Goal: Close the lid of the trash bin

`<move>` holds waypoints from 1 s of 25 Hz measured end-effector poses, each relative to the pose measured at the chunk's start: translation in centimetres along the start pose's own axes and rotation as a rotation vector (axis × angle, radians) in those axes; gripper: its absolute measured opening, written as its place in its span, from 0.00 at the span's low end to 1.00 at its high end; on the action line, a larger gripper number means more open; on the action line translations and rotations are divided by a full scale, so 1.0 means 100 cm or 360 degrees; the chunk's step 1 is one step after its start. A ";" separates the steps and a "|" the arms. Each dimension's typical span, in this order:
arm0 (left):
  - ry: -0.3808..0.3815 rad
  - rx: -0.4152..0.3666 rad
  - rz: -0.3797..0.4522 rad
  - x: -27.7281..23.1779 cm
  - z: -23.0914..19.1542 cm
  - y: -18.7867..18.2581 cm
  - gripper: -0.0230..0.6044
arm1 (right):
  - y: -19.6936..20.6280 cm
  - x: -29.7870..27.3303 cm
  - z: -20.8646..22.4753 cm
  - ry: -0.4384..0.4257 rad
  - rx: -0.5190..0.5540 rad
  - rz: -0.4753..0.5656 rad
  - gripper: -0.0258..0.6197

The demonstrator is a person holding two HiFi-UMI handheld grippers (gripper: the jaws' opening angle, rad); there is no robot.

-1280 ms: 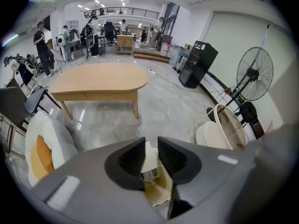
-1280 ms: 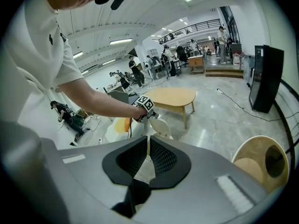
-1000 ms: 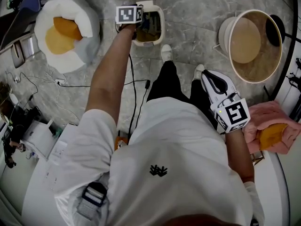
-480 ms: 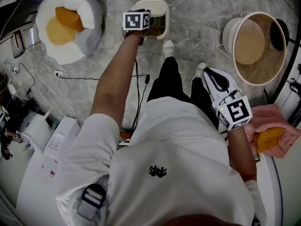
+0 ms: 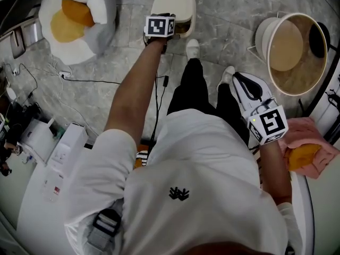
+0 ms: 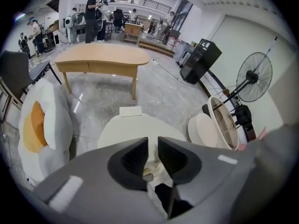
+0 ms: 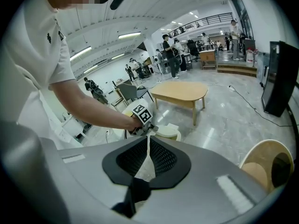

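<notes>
The 2 fingers of the left gripper [image 6: 153, 144] are standing a narrow gap apart with nothing clamped between them. They are sitting at the front edge of the cream lid [image 6: 135, 127], which is lying low over the trash bin [image 5: 188, 21] and leaving only a dark sliver of the opening on show. The 2 fingers of the right gripper [image 7: 147, 143] are meeting at their tips on nothing, well apart from the bin, which is standing on the grey floor [image 5: 223, 9] between a white seat [image 5: 103, 23] and a round wooden tub [image 5: 289, 49].
</notes>
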State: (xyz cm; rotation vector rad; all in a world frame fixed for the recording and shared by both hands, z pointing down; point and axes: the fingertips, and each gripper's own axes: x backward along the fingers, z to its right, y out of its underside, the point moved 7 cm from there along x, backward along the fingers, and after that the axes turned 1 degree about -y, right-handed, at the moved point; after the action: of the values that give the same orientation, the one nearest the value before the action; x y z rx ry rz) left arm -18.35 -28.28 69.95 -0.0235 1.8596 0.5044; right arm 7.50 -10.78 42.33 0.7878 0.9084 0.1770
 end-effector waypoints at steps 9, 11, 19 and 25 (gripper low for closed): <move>0.0013 0.0012 -0.0117 -0.023 -0.001 0.041 0.22 | 0.012 -0.011 0.002 0.0000 -0.0019 -0.0059 0.06; 0.0018 0.0025 -0.0140 -0.029 -0.001 0.050 0.22 | 0.012 -0.015 0.001 -0.0009 -0.0015 -0.0079 0.07; 0.0022 0.0031 -0.0208 -0.057 -0.005 0.081 0.22 | 0.022 -0.028 0.002 -0.0014 -0.0025 -0.0152 0.07; 0.0024 0.0031 -0.0259 -0.084 -0.012 0.100 0.22 | 0.031 -0.038 0.007 -0.0004 -0.0036 -0.0224 0.06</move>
State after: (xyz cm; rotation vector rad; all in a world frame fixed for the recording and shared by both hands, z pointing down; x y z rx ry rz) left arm -19.12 -21.55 81.23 -0.1648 1.8591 0.3739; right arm 6.22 -10.68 47.15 0.7002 0.9542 0.0627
